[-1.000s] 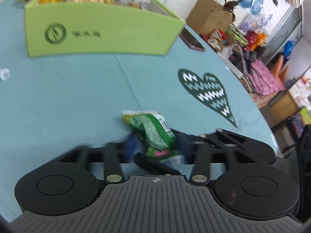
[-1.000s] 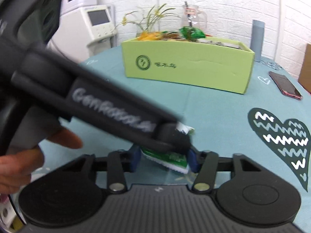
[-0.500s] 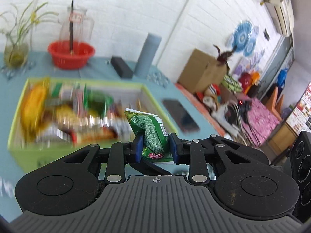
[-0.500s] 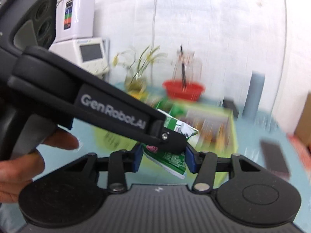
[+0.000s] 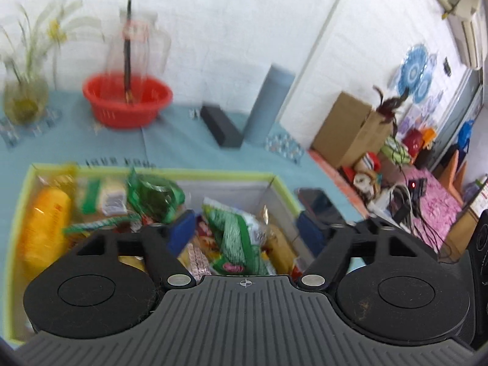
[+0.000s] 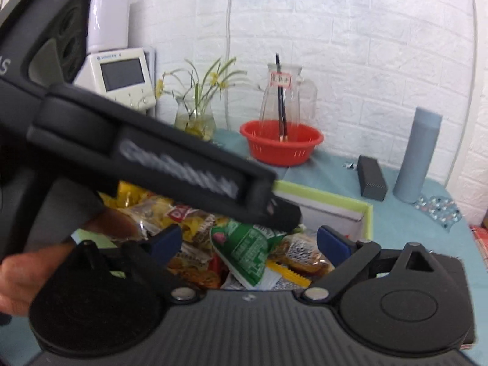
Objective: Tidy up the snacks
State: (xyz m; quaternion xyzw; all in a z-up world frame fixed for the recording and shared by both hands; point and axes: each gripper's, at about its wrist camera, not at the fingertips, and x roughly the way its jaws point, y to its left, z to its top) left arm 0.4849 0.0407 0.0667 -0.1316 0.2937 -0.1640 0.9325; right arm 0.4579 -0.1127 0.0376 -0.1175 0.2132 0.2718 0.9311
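A green snack packet (image 5: 236, 238) lies among several snacks inside the lime-green box (image 5: 195, 174); it also shows in the right wrist view (image 6: 250, 251). My left gripper (image 5: 247, 233) is open above the box, its blue pads apart on either side of the packet. My right gripper (image 6: 250, 242) is open too, over the same packet. The left gripper's black body (image 6: 146, 164) crosses the right wrist view and hides part of the box (image 6: 335, 196).
A red basket (image 5: 126, 100) with a glass jug, a plant vase (image 5: 26, 97), a black case (image 5: 221, 129) and a grey cylinder (image 5: 270, 103) stand behind the box. A phone (image 5: 320, 204) lies right of it. Clutter lies beyond the table's right edge.
Both grippers carried the green packet from the table up over the box, then opened. The packet has dropped from the jaws onto the snacks in the box.
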